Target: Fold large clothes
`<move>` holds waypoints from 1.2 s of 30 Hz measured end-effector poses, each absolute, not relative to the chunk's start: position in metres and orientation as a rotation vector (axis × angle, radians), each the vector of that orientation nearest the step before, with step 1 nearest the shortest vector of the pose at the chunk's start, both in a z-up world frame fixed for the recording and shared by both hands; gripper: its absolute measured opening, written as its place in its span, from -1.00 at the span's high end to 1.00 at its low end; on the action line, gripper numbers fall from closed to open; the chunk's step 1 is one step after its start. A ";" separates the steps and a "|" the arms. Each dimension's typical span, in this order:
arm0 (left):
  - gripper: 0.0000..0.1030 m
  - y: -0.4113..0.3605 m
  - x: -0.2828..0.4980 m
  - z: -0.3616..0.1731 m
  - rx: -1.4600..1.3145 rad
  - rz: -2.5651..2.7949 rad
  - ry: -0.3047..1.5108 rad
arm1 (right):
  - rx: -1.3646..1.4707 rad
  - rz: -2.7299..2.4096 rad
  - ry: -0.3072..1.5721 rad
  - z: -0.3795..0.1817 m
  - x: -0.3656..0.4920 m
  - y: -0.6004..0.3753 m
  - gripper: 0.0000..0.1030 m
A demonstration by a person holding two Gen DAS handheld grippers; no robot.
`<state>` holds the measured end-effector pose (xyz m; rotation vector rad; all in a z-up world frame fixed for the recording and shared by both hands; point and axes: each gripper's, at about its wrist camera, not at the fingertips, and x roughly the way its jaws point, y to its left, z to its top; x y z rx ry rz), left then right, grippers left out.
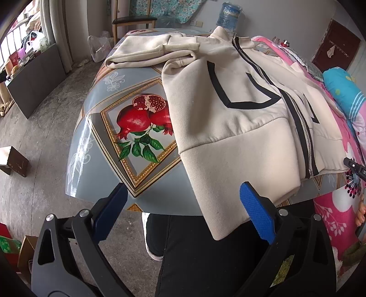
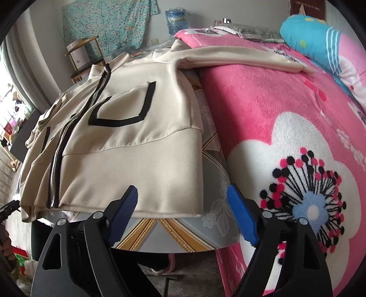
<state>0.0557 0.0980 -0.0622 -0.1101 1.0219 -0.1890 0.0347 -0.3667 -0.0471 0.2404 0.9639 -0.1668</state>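
Your left tool (image 1: 183, 212) hangs at the near edge of the tabletop (image 1: 96, 141), jaws spread wide w/ nothing between the blue pads (image 1: 256, 214). The jacket (image 1: 231, 118), cream w/ black trim, lies front-up across the tabletop, zipper (image 1: 297, 118) closed down the middle. Its near-left hem corner droops over the tabletop's near edge, just beside your left tool's right pad; can't tell if they touch. The left sleeve (image 1: 148, 50) is bunched at the far-left side of the tabletop, past the pomegranate print (image 1: 141, 118). Below that tool you see dark trousers (image 1: 205, 255) and a white shoe (image 1: 148, 239) on the floor.

Your right tool (image 2: 183, 214) sits at the jacket's (image 2: 128, 141) near-right hem corner, also wide open, gripping nothing. Its left pad (image 2: 123, 212) is just in front of the hem edge; the right pad (image 2: 242, 219) is over bare tabletop (image 2: 215, 182) next to the pink floral blanket (image 2: 286, 118). The right sleeve (image 2: 240, 57) stretches off the tabletop to the right, lying flat on the blanket toward the blue pillow (image 2: 308, 38). The zipper (image 2: 61, 146) runs near-to-far on the left of this view.

Far side: a water jug (image 2: 177, 20), a wooden chair (image 2: 84, 57), floral cloth on the wall (image 2: 107, 25).
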 end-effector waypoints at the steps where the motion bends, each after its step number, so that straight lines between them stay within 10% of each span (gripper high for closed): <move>1: -0.68 0.098 0.056 -0.061 -0.111 -0.190 1.013 | 0.253 -0.166 0.974 -0.050 0.037 -0.369 -0.33; 12: 0.48 0.098 0.081 -0.059 -0.190 -0.237 1.034 | 0.252 -0.175 1.006 -0.051 0.038 -0.365 0.22; 21: 0.51 0.096 0.101 -0.061 -0.263 -0.231 1.055 | 0.172 -0.207 1.005 -0.056 0.050 -0.359 0.26; 25: 0.81 0.087 0.098 -0.054 -0.187 -0.234 1.011 | 0.107 -0.167 1.021 -0.050 0.057 -0.346 0.81; 36: 0.82 0.123 0.104 0.047 -0.151 -0.362 0.919 | 0.102 -0.126 0.981 0.015 0.018 -0.337 0.84</move>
